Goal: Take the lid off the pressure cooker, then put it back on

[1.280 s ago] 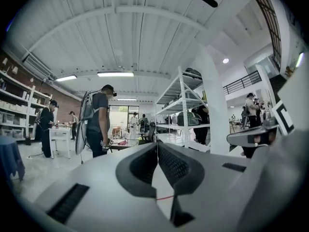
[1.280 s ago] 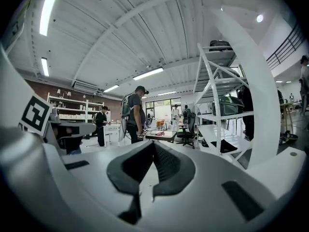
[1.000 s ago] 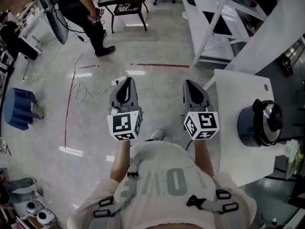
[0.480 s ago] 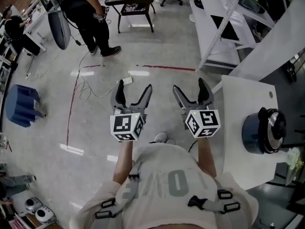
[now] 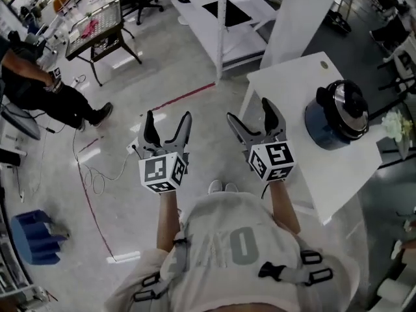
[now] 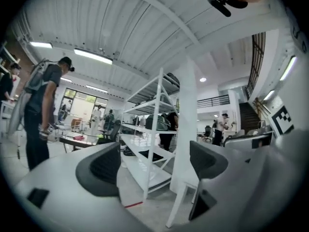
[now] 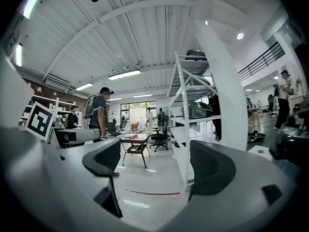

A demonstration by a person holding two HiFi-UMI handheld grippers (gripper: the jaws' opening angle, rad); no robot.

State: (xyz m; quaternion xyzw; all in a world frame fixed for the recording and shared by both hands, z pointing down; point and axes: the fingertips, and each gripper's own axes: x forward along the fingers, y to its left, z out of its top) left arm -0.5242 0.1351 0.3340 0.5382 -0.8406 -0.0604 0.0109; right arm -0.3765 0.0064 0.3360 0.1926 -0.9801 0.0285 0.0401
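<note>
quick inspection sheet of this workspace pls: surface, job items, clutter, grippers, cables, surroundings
surface: white table, mostly bare
job's things: blue pressure cooker on the table, lid on
clutter: pale greenish thing at the table's edge, unclear what
grippers: left gripper and right gripper over the floor, short of the table; jaws have just been opening, nothing between them
cables: white cable loose on the floor
surroundings: white shelving rack, blue stool, standing person
</note>
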